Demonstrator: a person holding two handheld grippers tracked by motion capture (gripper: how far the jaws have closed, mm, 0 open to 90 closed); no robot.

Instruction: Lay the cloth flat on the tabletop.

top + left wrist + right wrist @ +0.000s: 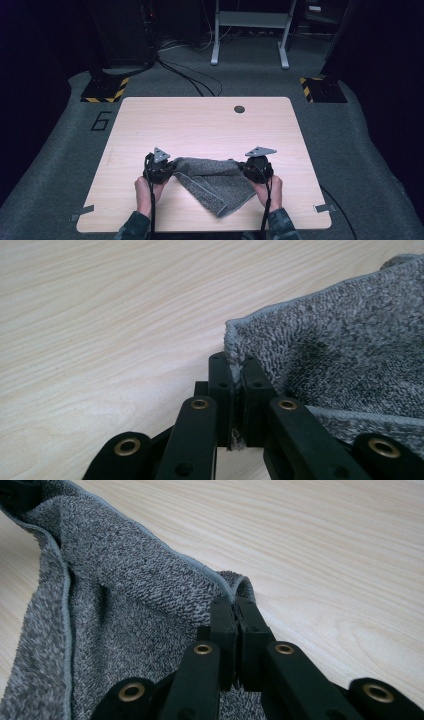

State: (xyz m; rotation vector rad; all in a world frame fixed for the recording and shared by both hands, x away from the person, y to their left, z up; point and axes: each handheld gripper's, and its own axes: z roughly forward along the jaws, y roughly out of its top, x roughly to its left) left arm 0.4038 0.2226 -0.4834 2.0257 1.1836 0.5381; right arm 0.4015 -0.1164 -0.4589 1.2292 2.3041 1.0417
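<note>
A grey terry towel (215, 182) hangs between my two grippers near the front of the wooden table (200, 125), its lower part drooping to a point on the tabletop. My left gripper (159, 169) is shut on the towel's left corner; in the left gripper view the hemmed edge of the towel (325, 335) is pinched between the jaws of that gripper (235, 365). My right gripper (257, 167) is shut on the right corner, and in the right gripper view the folded towel (125, 595) is clamped at the tips of that gripper (234, 605).
A round cable hole (239, 109) sits near the table's far edge. Tape strips (82, 212) mark the front corners. Beyond the table are a metal frame (250, 30), floor cables (190, 75) and yellow-black striped bases (105, 90).
</note>
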